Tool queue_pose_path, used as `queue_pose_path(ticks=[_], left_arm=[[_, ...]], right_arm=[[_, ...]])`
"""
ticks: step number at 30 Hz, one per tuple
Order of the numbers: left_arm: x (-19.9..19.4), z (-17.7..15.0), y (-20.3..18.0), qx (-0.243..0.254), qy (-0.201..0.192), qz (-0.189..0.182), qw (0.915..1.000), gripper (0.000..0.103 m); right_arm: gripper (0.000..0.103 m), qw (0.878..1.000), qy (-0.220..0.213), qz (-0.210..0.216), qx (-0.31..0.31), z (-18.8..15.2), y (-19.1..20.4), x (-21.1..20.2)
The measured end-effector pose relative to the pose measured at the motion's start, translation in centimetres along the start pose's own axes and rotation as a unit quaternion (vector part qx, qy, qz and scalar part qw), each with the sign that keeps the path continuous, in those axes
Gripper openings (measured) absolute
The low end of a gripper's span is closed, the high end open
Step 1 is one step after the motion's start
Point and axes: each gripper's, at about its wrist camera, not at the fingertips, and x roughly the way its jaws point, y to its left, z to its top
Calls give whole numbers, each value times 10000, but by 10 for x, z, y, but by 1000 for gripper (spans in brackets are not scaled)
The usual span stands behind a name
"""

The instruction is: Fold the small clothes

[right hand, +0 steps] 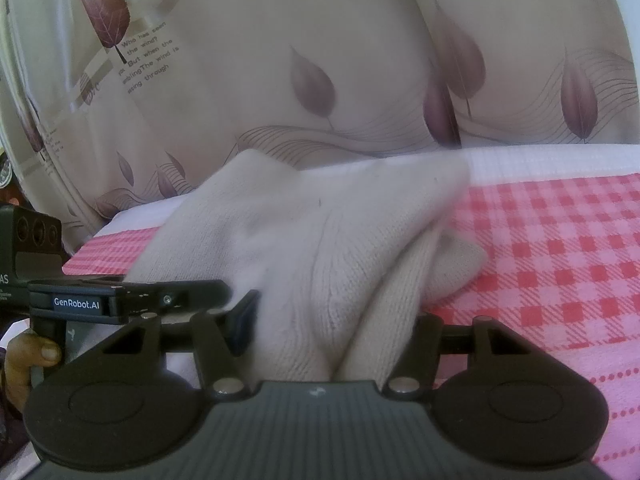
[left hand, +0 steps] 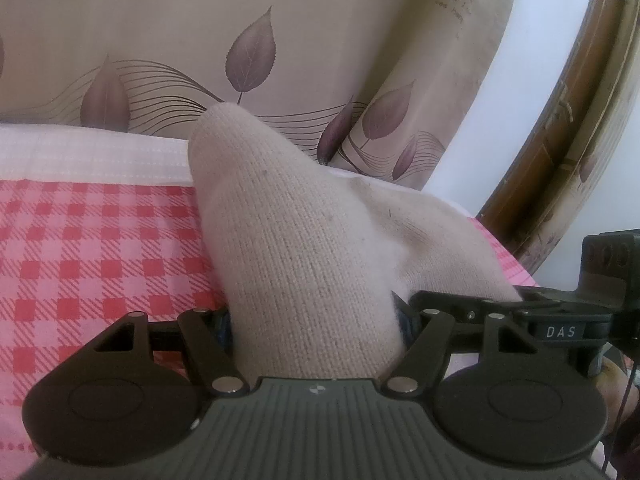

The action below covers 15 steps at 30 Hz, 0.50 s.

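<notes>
A small cream knitted garment (left hand: 304,240) is held up off a pink and red checked sheet (left hand: 92,248). My left gripper (left hand: 316,320) is shut on its near edge, and the cloth rises to a point ahead of it. The right gripper (left hand: 560,312) shows at the right edge of the left wrist view. In the right wrist view my right gripper (right hand: 332,320) is shut on the same garment (right hand: 320,232), which bunches and drapes over its fingers. The left gripper (right hand: 120,300) is close on the left, beside the cloth. Fingertips of both are hidden by fabric.
A beige curtain with purple leaf prints (left hand: 248,52) hangs behind the bed. A white band of sheet (right hand: 552,160) runs along the far edge. A wooden frame (left hand: 568,120) stands at the right. A hand (right hand: 32,356) holds the left gripper.
</notes>
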Motion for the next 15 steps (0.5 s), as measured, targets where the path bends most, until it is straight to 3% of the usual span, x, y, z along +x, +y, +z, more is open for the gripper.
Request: queue_pose_path(ticks=[15], left_arm=[[1, 1, 0, 41, -2, 15, 10000, 71]], right_arm=[[62, 10000, -37, -31, -17, -1, 1, 0]])
